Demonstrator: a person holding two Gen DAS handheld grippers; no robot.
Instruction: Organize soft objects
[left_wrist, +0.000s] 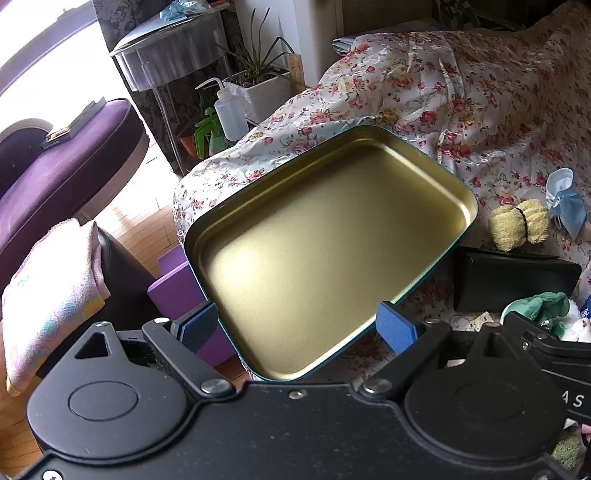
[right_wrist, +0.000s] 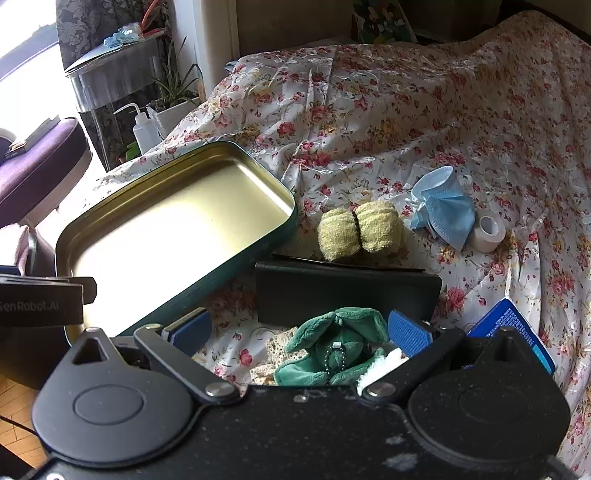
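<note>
A bed draped in a glossy flowered coverlet (right_wrist: 388, 122) is filling the room, with a window glowing at the left.

The left gripper (left_wrist: 297, 326) is hanging with its blue pads spread fully wide and nothing between them but the near rim of the shallow rectangular tin, dark green outside and gold inside (left_wrist: 474, 206). The tin is lying empty and tilted on the rumpled cloth at the bed's corner, so a nudge on that rim could be tipping it or sliding it off the edge.

The right gripper (right_wrist: 301, 330) is likewise gaping wide and gripping nothing, with the green plush toy (right_wrist: 332, 347) sitting just under its open jaws. A beaded chain is showing on the toy; a close there might be catching the chain or the pale spongy piece (right_wrist: 275, 350) beside it instead of the plush body.

Further out, a black flat case (right_wrist: 347, 291) is lying just beside the toy, then the yellow rolled towel (right_wrist: 360, 229), the crumpled blue face mask (right_wrist: 445, 205) and the white tape roll (right_wrist: 487, 229). On slick cloth, these could be skidding away from a pinch.
</note>
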